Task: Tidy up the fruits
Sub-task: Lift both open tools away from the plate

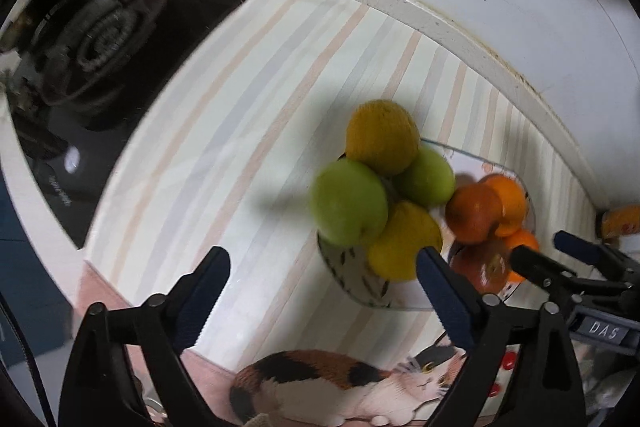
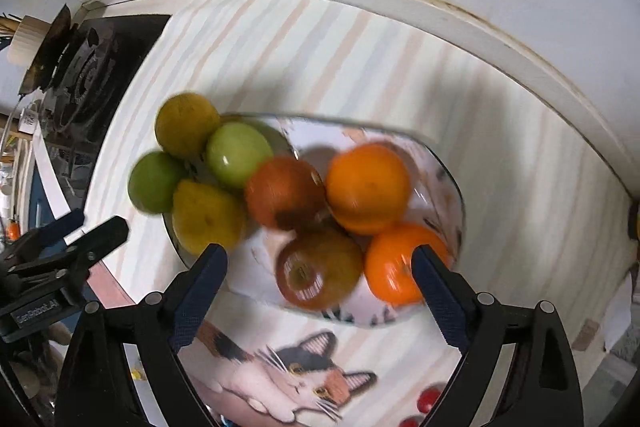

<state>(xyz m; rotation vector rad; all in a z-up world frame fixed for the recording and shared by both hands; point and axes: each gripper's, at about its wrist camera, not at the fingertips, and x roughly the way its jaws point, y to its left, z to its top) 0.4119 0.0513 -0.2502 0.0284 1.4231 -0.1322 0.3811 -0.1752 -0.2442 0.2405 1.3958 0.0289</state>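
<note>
A clear glass plate (image 2: pixel 452 187) on the striped counter holds the fruit in two clusters. Its left side carries two green apples (image 2: pixel 238 153) (image 2: pixel 154 181) and two yellow fruits (image 2: pixel 186 125) (image 2: pixel 208 217). On its right side lie two oranges (image 2: pixel 368 185) (image 2: pixel 400 263) and two red apples (image 2: pixel 284 193) (image 2: pixel 320 269). My right gripper (image 2: pixel 320 251) hangs open above the red apples and oranges, with nothing between its pads. My left gripper (image 1: pixel 323 255) is open too, over the plate's near-left rim (image 1: pixel 360 283) by a green apple (image 1: pixel 348 201) and a yellow fruit (image 1: pixel 404 239).
A black gas stove (image 1: pixel 100 39) lies to the left of the counter. A white ledge and wall (image 2: pixel 400 7) run behind the plate. A cat-printed mat (image 2: pixel 288 375) covers the near counter. The two grippers hang close side by side.
</note>
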